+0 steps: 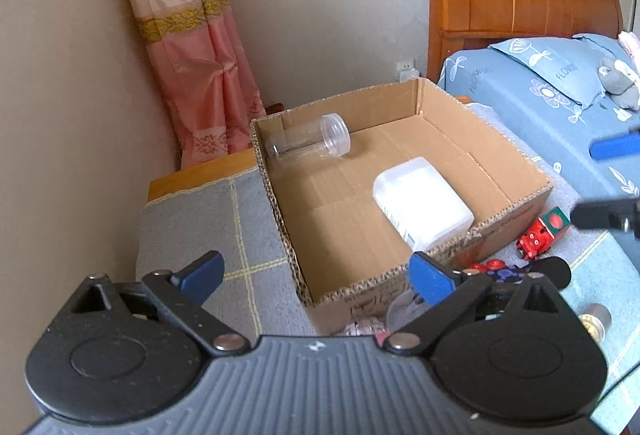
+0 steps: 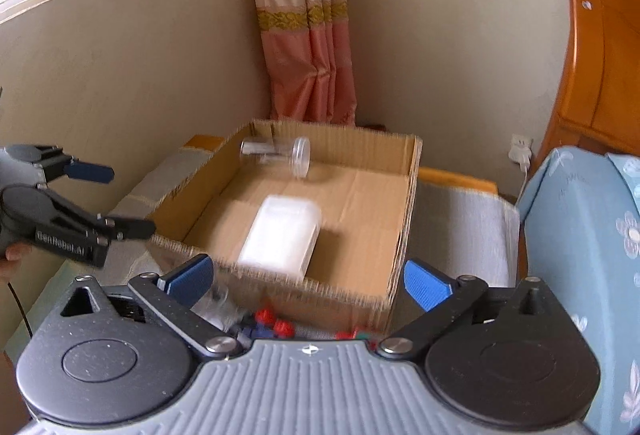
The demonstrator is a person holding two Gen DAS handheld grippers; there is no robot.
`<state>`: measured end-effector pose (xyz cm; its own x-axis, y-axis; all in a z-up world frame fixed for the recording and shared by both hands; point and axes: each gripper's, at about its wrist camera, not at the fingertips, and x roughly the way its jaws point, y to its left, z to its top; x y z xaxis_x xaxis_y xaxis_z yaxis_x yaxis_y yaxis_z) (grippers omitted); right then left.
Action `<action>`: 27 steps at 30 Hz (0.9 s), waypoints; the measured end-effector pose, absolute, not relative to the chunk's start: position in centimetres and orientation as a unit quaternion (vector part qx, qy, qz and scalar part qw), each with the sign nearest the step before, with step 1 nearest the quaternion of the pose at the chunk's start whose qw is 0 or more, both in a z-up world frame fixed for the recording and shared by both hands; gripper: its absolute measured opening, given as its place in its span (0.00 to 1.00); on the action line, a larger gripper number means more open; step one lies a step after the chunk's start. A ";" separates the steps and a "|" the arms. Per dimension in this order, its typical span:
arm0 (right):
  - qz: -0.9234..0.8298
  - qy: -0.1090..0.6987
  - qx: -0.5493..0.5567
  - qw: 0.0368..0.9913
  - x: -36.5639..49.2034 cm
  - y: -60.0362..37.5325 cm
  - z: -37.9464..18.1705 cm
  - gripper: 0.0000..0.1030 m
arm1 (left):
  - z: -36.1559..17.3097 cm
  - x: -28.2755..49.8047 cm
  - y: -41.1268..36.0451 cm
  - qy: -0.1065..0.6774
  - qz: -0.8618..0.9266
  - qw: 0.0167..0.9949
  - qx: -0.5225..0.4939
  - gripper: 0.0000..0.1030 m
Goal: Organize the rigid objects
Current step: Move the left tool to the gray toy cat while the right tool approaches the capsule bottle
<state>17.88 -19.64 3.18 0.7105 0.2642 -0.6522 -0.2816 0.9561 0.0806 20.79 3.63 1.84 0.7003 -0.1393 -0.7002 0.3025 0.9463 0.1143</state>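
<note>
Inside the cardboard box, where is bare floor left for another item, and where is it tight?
Bare floor in the cardboard box runs along its left wall, between the clear jar at the far left corner and the near wall, left of the white container. The far right corner is bare too. Outside the near wall it is crowded: the red toy train and other small toys.

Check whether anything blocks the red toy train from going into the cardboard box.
Only the cardboard box's near wall stands between it and the red toy train, which lies outside against that wall. The box top is open.
</note>
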 end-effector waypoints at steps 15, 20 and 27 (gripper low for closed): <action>0.118 0.364 -0.048 0.923 7.8 -17.4 -3.3 1.00 | -1.5 14.8 4.2 0.377 -0.137 0.913 0.076 0.97; 0.104 0.390 -0.030 0.914 6.7 -17.1 -6.0 1.00 | -3.0 12.8 4.9 0.388 -0.136 0.910 0.057 0.97; 0.094 0.420 -0.046 0.902 5.9 -16.1 -8.8 1.00 | -6.0 11.4 5.2 0.417 -0.137 0.896 0.073 0.97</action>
